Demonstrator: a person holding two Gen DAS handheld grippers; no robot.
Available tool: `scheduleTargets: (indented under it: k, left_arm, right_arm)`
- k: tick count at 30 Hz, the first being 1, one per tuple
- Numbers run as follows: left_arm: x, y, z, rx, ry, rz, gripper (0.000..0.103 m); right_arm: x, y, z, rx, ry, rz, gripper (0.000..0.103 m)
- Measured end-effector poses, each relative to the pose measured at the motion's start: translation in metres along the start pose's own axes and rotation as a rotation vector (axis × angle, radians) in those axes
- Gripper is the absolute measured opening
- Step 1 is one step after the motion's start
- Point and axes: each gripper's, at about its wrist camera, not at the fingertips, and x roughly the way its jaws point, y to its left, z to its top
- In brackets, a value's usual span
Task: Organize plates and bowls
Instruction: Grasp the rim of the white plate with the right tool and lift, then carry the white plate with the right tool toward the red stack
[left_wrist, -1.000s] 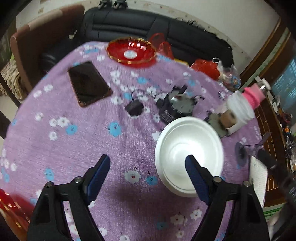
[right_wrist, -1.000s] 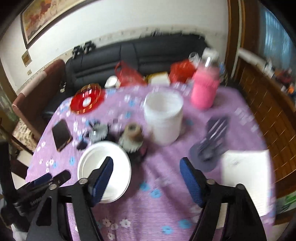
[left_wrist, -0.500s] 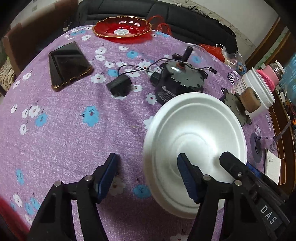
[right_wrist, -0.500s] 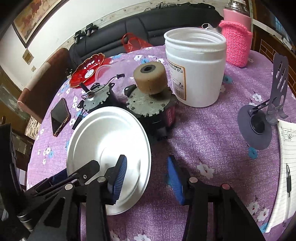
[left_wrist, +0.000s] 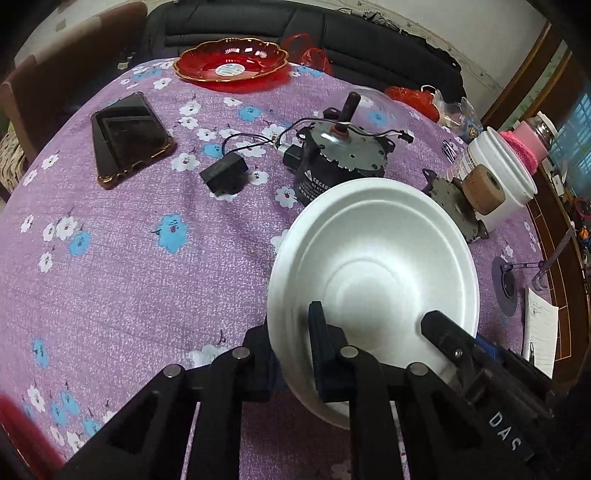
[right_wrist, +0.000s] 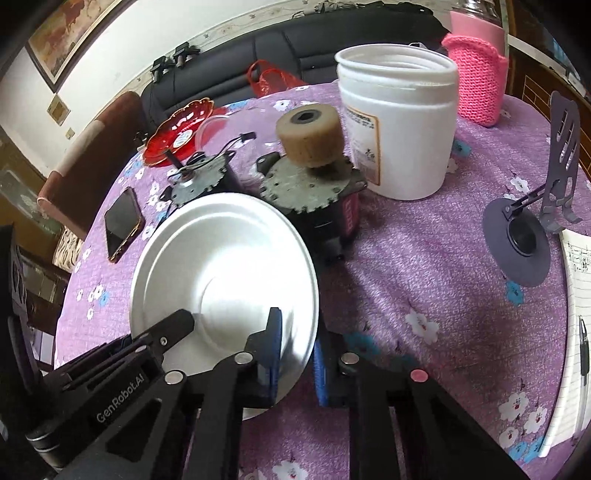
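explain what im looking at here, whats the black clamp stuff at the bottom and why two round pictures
There is no robot here: a person holds a two-finger clamp in each hand, and each carries a fisheye camera that looks along its fingers, hence two round pictures.

In the left wrist view, the left hand-held gripper pinches the near rim of a white foam plate; the black arm at lower right is the other tool. In the right wrist view, the right hand-held gripper pinches the same plate's opposite rim.

On the purple flowered tablecloth lie a red dish, a phone, two small motors, a white tub and a pink knitted bottle cover.
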Motion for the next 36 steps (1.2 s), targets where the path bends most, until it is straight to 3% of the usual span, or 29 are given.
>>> scheduleTargets:
  k: [7,16,36]
  left_arm:
    - [-0.010,0.002,-0.010,-0.022,0.009,-0.026,0.014]
    - [-0.045,-0.002,-0.035,0.025,-0.060,0.005,0.014]
    - [-0.080,0.007,-0.090,0.045,-0.095,-0.001,0.015]
  right_arm:
    - [-0.015,0.001,-0.009,0.007,-0.010,0.027,0.016]
    - [-0.040,0.009,-0.028,-0.009,-0.019,0.040,0.016]
    - [-0.055,0.013,-0.074,0.013,-0.007,0.056,0.016]
